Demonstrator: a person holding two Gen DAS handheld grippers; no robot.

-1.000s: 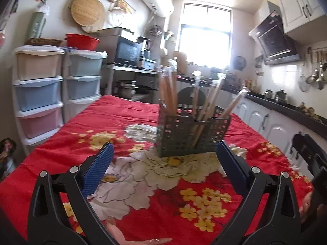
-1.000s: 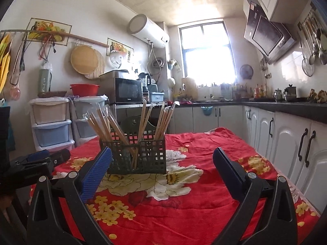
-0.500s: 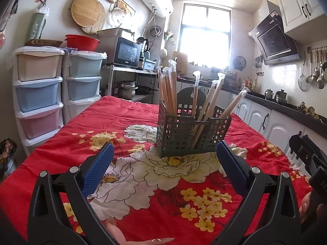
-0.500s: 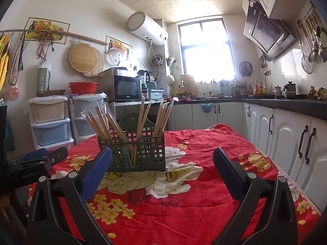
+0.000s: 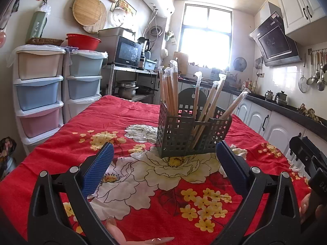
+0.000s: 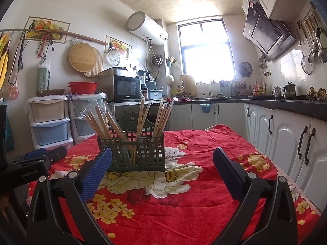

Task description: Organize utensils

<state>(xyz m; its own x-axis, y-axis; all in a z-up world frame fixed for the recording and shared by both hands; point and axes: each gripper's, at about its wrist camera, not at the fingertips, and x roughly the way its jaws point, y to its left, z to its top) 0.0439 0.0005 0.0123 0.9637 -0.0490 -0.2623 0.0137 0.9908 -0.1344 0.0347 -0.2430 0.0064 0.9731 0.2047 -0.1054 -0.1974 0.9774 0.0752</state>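
Note:
A dark green lattice utensil holder [image 5: 190,136] stands on the red flowered tablecloth [image 5: 114,120]; it also shows in the right wrist view [image 6: 137,153]. Several wrapped wooden chopsticks [image 5: 169,89] stand in its compartments, some upright, some leaning right; they also show in the right wrist view [image 6: 106,120]. My left gripper [image 5: 163,153] is open and empty, held back from the holder above the cloth. My right gripper [image 6: 162,159] is open and empty, also short of the holder. The left gripper's body shows at the left edge of the right wrist view [image 6: 30,163].
Stacked plastic drawer units [image 5: 38,94] stand left of the table. White cabinets under a dark counter [image 6: 286,130] run along the right. A microwave [image 6: 122,87] sits behind. The table's right edge [image 6: 286,175] is close to the cabinets.
Both views have tilted and drifted slightly; the holder sits a little higher in the left wrist view. Both grippers stay open and empty.

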